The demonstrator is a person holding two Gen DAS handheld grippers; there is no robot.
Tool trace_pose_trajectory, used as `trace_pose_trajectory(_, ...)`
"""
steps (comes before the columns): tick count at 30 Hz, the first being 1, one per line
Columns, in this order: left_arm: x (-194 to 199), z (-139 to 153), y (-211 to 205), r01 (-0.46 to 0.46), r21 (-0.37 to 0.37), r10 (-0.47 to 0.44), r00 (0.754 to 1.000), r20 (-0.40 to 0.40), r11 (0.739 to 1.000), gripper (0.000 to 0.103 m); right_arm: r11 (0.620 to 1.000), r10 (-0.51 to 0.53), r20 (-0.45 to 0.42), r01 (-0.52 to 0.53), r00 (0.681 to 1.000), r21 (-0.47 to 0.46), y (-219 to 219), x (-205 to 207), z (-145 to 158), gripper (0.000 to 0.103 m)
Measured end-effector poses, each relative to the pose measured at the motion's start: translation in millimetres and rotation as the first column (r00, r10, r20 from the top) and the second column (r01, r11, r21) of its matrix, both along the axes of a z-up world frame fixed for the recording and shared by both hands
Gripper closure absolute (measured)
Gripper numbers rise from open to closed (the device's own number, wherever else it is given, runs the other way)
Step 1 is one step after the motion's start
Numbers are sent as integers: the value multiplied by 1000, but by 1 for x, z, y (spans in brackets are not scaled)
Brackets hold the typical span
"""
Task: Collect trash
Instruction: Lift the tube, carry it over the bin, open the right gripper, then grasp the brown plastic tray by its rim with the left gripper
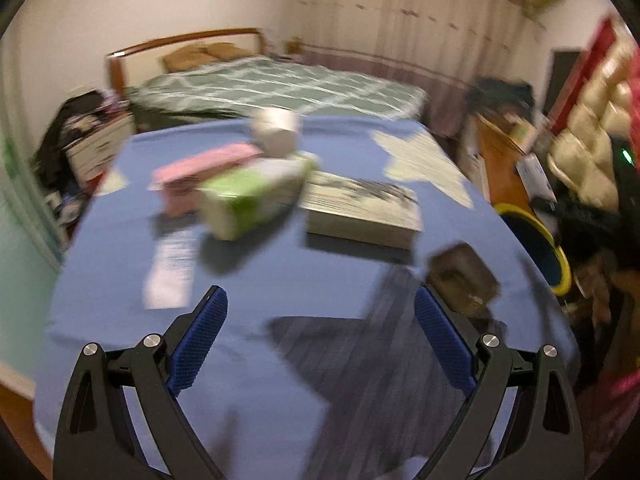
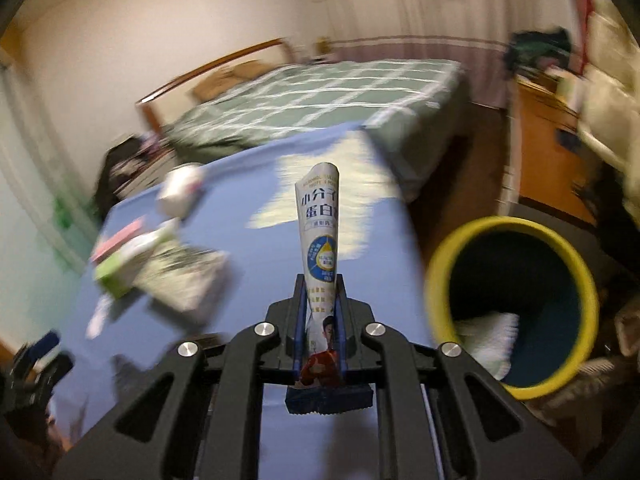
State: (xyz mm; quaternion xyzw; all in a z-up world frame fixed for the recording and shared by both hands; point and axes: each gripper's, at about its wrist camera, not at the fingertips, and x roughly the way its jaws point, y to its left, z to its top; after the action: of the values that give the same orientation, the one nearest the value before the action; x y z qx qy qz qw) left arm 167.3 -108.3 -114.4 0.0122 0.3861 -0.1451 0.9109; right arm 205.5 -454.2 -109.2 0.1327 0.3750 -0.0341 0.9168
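Your right gripper [image 2: 320, 280] has its jaws nearly shut on a printed white wrapper [image 2: 319, 232], which stands up from between the pads while its dark crimped end hangs below them. Your left gripper [image 1: 320, 308] is spread wide with nothing between its blue pads [image 1: 198, 340].

Below both lies a table under a blue cloth [image 1: 280, 264]. On it, ahead of the left gripper, sit a green-and-white tissue pack [image 1: 248, 200], a pink box [image 1: 200, 176] just behind it, a white roll [image 1: 276, 132] farther back and a thick book [image 1: 360, 212] to the right.

A yellow-rimmed bin [image 2: 508, 300] stands on the floor beside the table, right of the held wrapper, with something white and crumpled [image 2: 488, 344] inside. Beyond the table is a bed with a green checked cover [image 1: 280, 88], with curtains behind it.
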Motion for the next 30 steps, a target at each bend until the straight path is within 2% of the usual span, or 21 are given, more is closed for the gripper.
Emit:
trace_pose_trajectory(4,5,-16,-44,99,-7,-100,994,-54,995,10,990,-136,-38,134,990,-45,-57,7,-13,91)
trace_pose_trajectory(11,21,-37,-105,162,19,-159,981,-109,987,10,976,-209,-103,201,973,-80,-116,23,-40,88)
trace_pose_trajectory(12,22,-38,-111,165,27,-162,981,-111,986,10,975,-213,-113,204,971,-82,-123,25,-44,86)
trace_pose_trajectory(13,23,-39,-116,167,33,-163,980,-113,985,10,974,-218,-119,209,969,-86,-129,26,-46,80)
trace_pose_trajectory(15,26,-41,-125,163,45,-156,981,-118,986,10,973,-222,-119,212,968,-86,-135,25,-50,71)
trace_pose_trajectory(22,38,-48,-134,127,52,-118,983,-142,991,9,979,-200,-117,193,973,-71,-136,25,-58,70)
trace_pose_trajectory(30,40,-49,-139,129,67,-118,982,-145,989,7,986,-164,-106,160,981,-42,-128,20,-56,69)
